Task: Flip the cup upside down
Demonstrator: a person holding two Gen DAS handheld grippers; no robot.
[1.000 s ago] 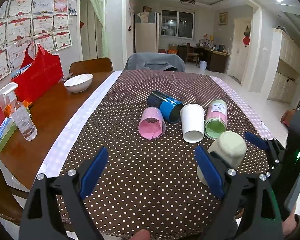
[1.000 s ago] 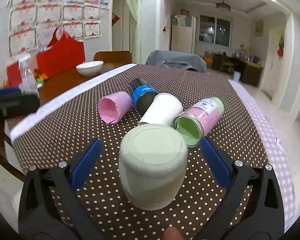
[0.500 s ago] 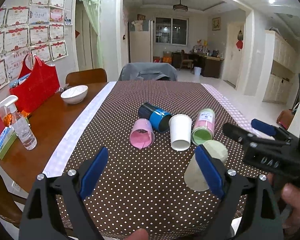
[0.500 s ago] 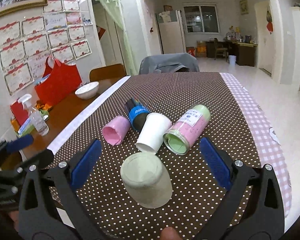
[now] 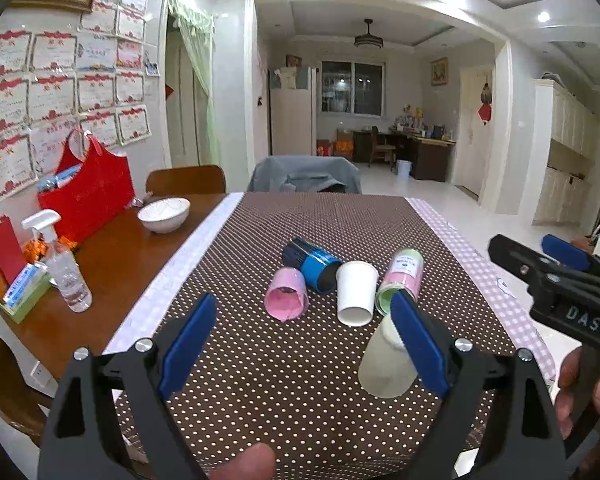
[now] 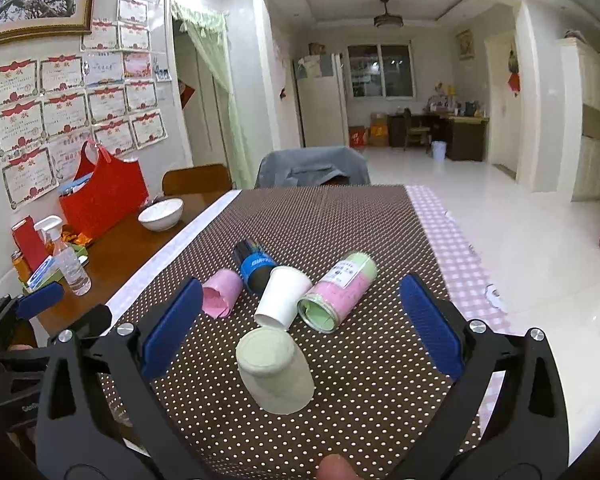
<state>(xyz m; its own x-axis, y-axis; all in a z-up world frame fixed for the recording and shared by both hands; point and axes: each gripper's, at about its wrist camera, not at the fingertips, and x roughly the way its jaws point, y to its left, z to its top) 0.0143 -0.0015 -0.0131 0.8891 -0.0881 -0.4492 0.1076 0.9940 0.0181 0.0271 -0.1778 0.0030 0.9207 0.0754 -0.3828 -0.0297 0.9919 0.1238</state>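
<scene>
Pale green cup [image 6: 274,372] stands mouth-down on the dotted tablecloth [image 6: 340,224], flat base up, long axis near vertical with the base leaning slightly away from the right gripper [image 6: 300,328]. It sits just ahead of that tool and a little left of its centre line, below the level of the pads, touching neither. Right gripper's jaws are spread wide, nothing between them.

From the left gripper [image 5: 304,344] the same cup [image 5: 384,364] lies off to the right, partly hidden behind that tool's right finger [image 5: 418,344]. Left jaws also spread, empty. Right hand is the nearer and better lined up; the left would have to swing across.

Judgement: this cup looks done (base up, rim on the cloth), so the coming move likely turns on the cups beyond it.

Further ahead of both tools, a row of four lying on their sides:
- pink cup [image 6: 222,298], mouth toward the tools, to the left
- blue-banded dark cup [image 6: 254,266], behind
- white paper cup [image 6: 282,302], mouth toward the tools, almost dead ahead of the right gripper
- pink-and-green can-shaped cup [image 6: 338,294], open end toward the tools, to the right

White cup's axis runs roughly along the right gripper's line of reach, so a grasp across its sides suits.
</scene>
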